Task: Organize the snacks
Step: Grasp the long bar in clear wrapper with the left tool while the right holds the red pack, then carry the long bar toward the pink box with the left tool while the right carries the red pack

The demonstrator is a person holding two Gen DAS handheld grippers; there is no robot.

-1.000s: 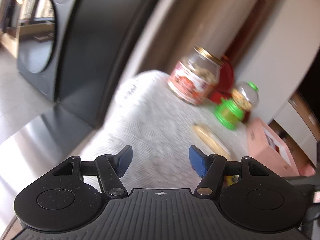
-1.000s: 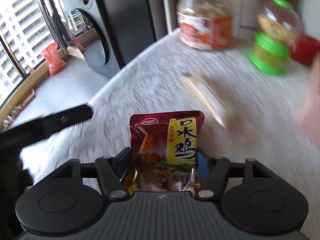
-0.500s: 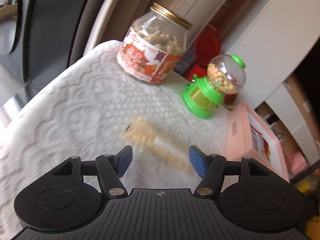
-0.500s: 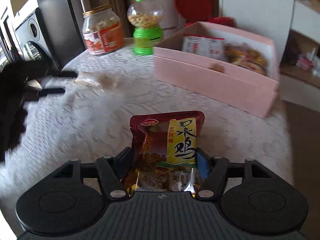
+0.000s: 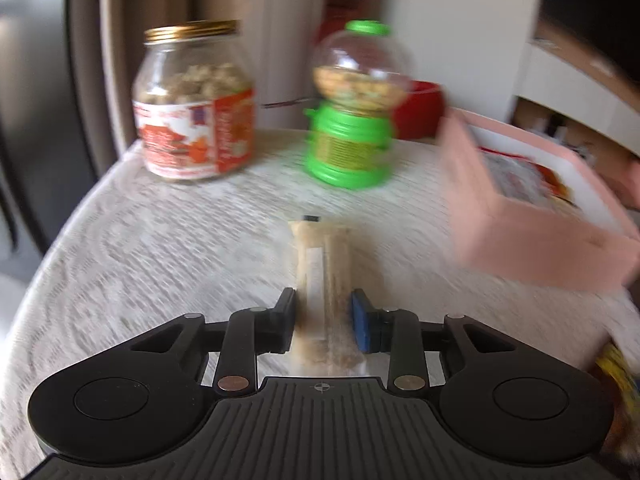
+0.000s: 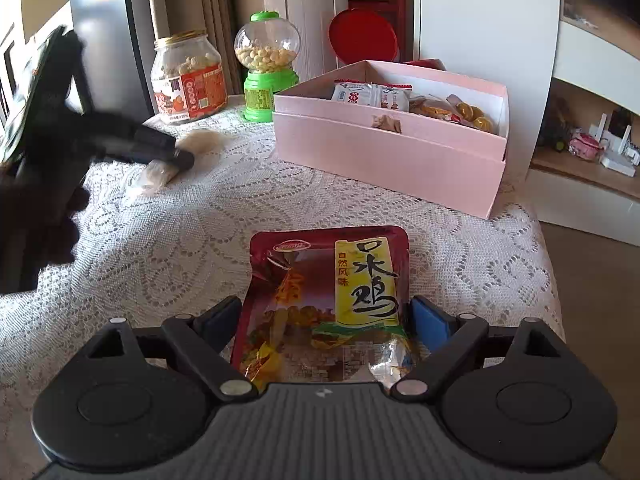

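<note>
A beige snack bar (image 5: 322,256) lies on the lace tablecloth (image 5: 180,264), pointing away from me. My left gripper (image 5: 324,316) is closing on the bar's near end, and both pads touch its sides. From the right wrist view the left gripper (image 6: 176,152) shows as a dark blur over the bar (image 6: 204,140). A red and yellow snack pouch (image 6: 328,280) lies flat on the cloth. My right gripper (image 6: 324,316) straddles the pouch's near half. Its jaws are opening, and a small gap shows between each pad and the pouch.
An open pink box (image 6: 384,148) holding several packets stands at the back right, also seen as the pink box (image 5: 520,240) in the left wrist view. A peanut jar (image 6: 186,80), a green candy dispenser (image 6: 270,68) and a red lid (image 6: 362,36) line the far edge.
My left gripper swung across the table onto the beige bar and narrowed around it. The right gripper carried the pouch toward the pink box, then its jaws widened off the pouch.
</note>
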